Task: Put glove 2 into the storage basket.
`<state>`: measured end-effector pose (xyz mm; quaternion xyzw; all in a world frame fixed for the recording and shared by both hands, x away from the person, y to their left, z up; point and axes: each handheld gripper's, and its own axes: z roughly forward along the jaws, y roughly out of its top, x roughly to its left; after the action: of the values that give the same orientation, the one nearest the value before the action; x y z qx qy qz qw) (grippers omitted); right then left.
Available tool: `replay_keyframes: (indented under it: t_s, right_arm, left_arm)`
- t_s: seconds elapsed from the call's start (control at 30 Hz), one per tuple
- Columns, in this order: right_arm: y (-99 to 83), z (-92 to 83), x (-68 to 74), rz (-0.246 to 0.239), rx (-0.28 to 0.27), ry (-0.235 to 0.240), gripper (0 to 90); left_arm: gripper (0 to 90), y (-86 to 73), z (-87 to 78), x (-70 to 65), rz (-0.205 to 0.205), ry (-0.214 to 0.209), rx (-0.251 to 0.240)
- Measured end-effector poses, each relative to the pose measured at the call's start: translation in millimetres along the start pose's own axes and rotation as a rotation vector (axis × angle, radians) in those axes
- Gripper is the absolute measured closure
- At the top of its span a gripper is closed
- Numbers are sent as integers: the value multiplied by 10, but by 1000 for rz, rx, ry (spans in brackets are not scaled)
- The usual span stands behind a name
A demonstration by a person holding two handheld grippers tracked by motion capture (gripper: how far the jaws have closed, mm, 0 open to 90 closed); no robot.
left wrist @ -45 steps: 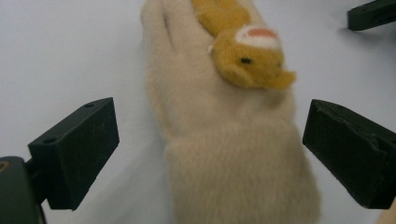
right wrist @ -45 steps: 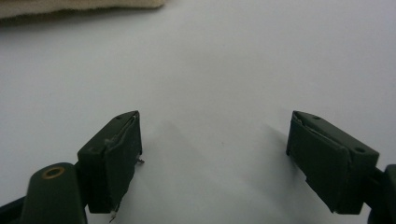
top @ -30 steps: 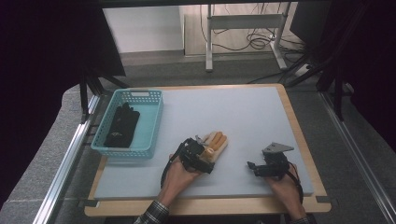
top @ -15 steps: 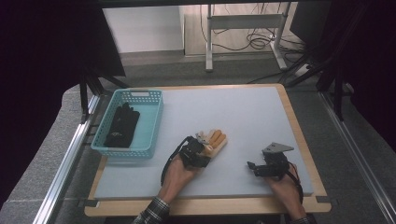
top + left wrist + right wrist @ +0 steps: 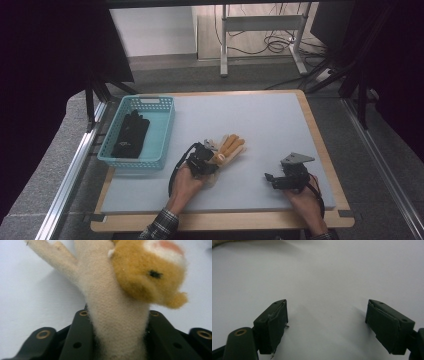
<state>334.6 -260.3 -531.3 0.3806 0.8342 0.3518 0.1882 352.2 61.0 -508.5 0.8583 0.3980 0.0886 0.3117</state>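
A lab-like recording space: black curtains (image 5: pixel 45 75) flank a padded counter (image 5: pixel 260 125) on aluminium rails (image 5: pixel 75 165), with a metal stand (image 5: pixel 260 35) and loose cables (image 5: pixel 270 45) far behind.

A desk (image 5: pixel 280 120) with a pale grey top and a wooden edge stands on dark grey flooring. Behind it, a white metal frame (image 5: pixel 260 25) stands on the floor, with loose cables (image 5: pixel 280 45) lying around its legs. Black curtains, or perhaps panels, flank both sides.
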Motion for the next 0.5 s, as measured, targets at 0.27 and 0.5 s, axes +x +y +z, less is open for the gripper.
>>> replay_keyframes:
  t_s: [0.27,0.5]
  right_arm:
    - [0,0,-2,-2,0,0,177]
    - [0,0,-1,-1,0,0,177]
  left_arm:
    - [742,54,-116,91,-15,18,-12]
    - [740,144,-300,194,-21,43,-29]
